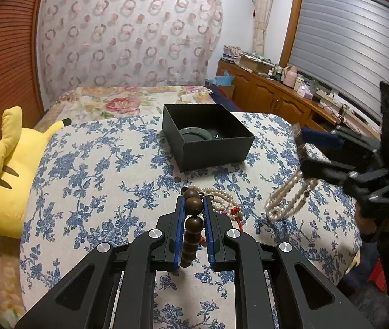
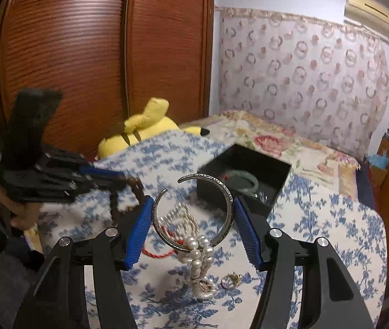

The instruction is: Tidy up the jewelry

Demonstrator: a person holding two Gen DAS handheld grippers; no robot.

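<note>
My left gripper (image 1: 193,202) is shut on a string of brown wooden beads (image 1: 194,205) and holds it above the bed. My right gripper (image 2: 191,208) is shut on an open silver cuff bangle (image 2: 228,194), and a white pearl strand (image 2: 202,252) hangs from the cuff. From the left wrist view the right gripper (image 1: 302,148) is at the right with the pearls (image 1: 287,194) dangling below it. An open black box (image 1: 208,137) sits ahead and holds a green jade bangle (image 1: 194,134); it also shows in the right wrist view (image 2: 245,172). More pearls (image 1: 222,200) lie on the bedspread.
A yellow plush toy (image 1: 8,175) lies at the bed's left edge. A wooden wardrobe (image 2: 84,54) stands behind it. A small gold piece (image 2: 231,279) and a red cord (image 2: 158,252) lie on the blue floral bedspread (image 1: 98,181). A cluttered wooden cabinet (image 1: 276,96) runs under the window.
</note>
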